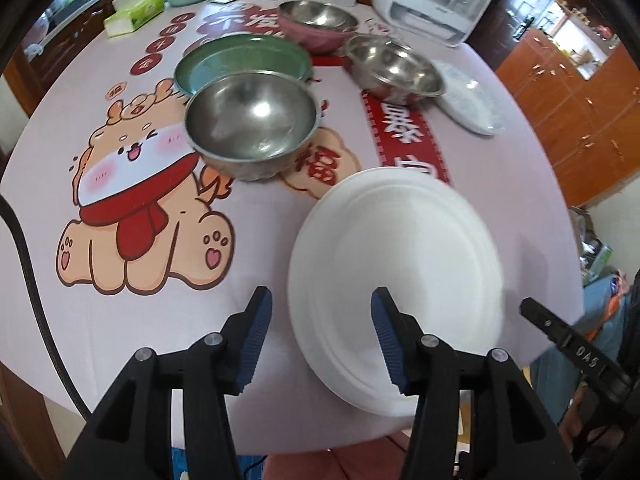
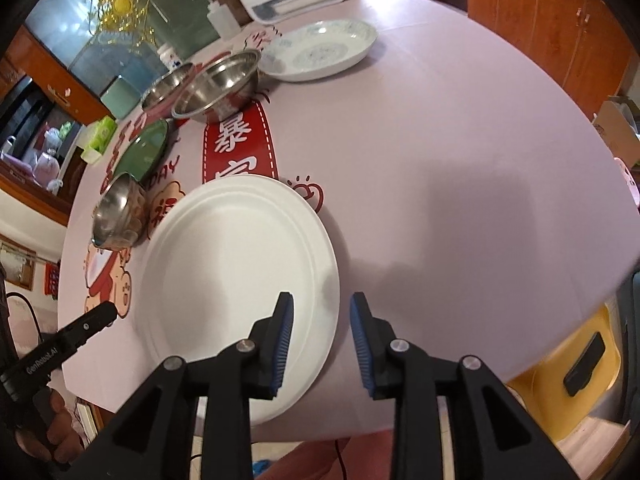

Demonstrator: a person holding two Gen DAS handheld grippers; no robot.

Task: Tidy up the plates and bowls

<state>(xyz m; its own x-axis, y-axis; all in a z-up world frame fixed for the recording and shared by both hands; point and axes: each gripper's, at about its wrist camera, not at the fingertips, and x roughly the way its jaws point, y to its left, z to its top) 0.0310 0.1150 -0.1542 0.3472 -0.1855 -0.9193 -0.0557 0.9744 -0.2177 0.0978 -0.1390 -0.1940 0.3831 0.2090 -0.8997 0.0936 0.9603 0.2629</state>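
Now the white plate [image 1: 394,288] lies flat at the near edge of the bench [image 2: 460,160], likely so both claws can reach its rim. Left claw [image 1: 322,340] and right claw [image 2: 320,344] are open, each astride the rim, holding nothing.

Left wrist: above the table's [image 1: 256,240] near edge, looking steeply down and across, close to the white plate's [image 1: 396,280] left rim.
Right wrist: same, over the plate's right rim.
Shared: plate, bowls, tabletop.
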